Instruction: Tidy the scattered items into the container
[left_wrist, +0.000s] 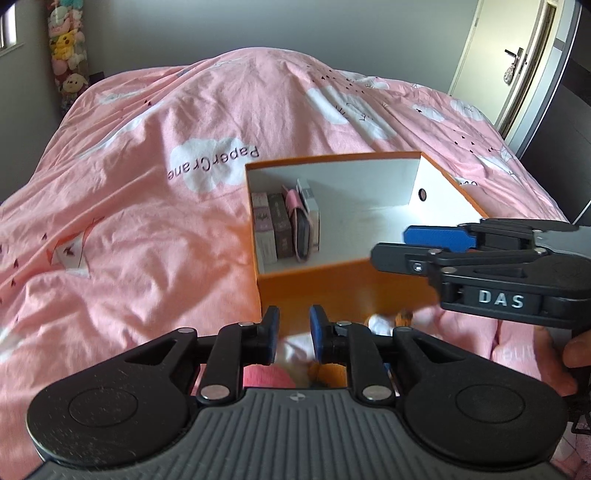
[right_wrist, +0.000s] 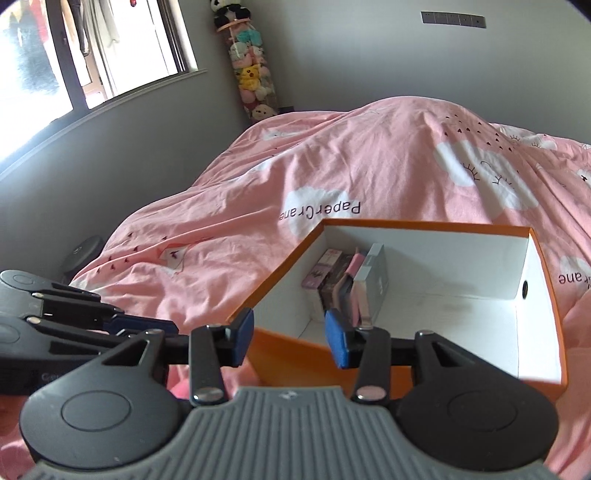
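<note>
Left wrist view: left claw (left_wrist: 293, 334) nearest, blue pads a narrow gap apart, nothing between them.
Right claw (right_wrist: 290, 338): jaws moderately apart, empty, poised at the box's near-left corner.
Under left claw: blurred small items (left_wrist: 391, 321) on the bed, by the box's near wall; cannot tell what.
Orange box (left_wrist: 347, 284): on pink duvet (left_wrist: 147, 221), open, white inside.
In box: small cartons (right_wrist: 347, 284) upright in far-left corner.
Far: plush toy column (right_wrist: 251, 74), window (right_wrist: 92, 48), door (left_wrist: 513, 62).
</note>
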